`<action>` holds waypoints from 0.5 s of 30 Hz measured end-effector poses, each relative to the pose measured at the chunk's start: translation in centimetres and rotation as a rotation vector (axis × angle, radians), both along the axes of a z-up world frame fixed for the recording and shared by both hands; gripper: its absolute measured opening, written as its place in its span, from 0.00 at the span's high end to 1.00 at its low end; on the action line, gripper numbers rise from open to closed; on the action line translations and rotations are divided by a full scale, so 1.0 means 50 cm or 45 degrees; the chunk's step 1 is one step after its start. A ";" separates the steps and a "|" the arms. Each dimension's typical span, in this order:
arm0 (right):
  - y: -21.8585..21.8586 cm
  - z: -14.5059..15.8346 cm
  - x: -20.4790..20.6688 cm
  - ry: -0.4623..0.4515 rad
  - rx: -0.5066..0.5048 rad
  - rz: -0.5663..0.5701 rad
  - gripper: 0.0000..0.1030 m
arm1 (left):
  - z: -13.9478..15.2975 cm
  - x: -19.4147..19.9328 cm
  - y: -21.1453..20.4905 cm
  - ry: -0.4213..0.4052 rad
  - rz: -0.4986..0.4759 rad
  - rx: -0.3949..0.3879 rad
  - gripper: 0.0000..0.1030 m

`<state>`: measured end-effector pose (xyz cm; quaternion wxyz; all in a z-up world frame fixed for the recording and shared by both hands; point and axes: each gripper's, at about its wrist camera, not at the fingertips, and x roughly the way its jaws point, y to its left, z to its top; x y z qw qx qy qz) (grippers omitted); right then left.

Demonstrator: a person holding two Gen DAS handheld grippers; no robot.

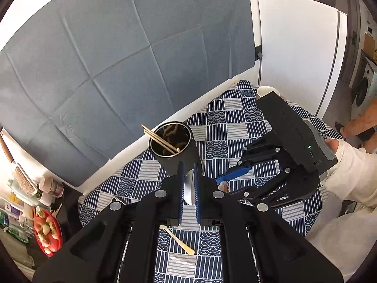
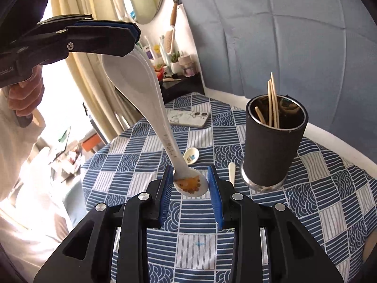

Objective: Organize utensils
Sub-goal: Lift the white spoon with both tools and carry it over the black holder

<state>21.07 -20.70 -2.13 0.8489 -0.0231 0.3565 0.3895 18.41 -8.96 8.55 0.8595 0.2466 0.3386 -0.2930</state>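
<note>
White spoon in mid-air, passing between two hand-held grippers above the counter.

The left hand-held gripper is clamped on the spoon's bowl end, so the handle hangs down between the right hand-held gripper's parted, not yet touching fingers, probably a handover for a better grip. Right of them stands the black cup with chopsticks; a small spoon and phone lie farther back.

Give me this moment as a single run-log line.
left gripper: shut on white spoon, lifted | right gripper: open around spoon's lower end | black holder: upright, chopsticks inside
</note>
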 end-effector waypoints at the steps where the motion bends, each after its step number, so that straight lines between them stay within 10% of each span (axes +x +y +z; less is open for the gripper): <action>1: -0.001 0.006 0.009 -0.008 0.002 -0.014 0.73 | 0.007 0.010 -0.002 -0.005 -0.007 -0.003 0.92; 15: -0.017 0.082 0.172 -0.024 0.115 -0.276 0.73 | 0.099 0.200 -0.008 -0.002 -0.229 -0.090 0.91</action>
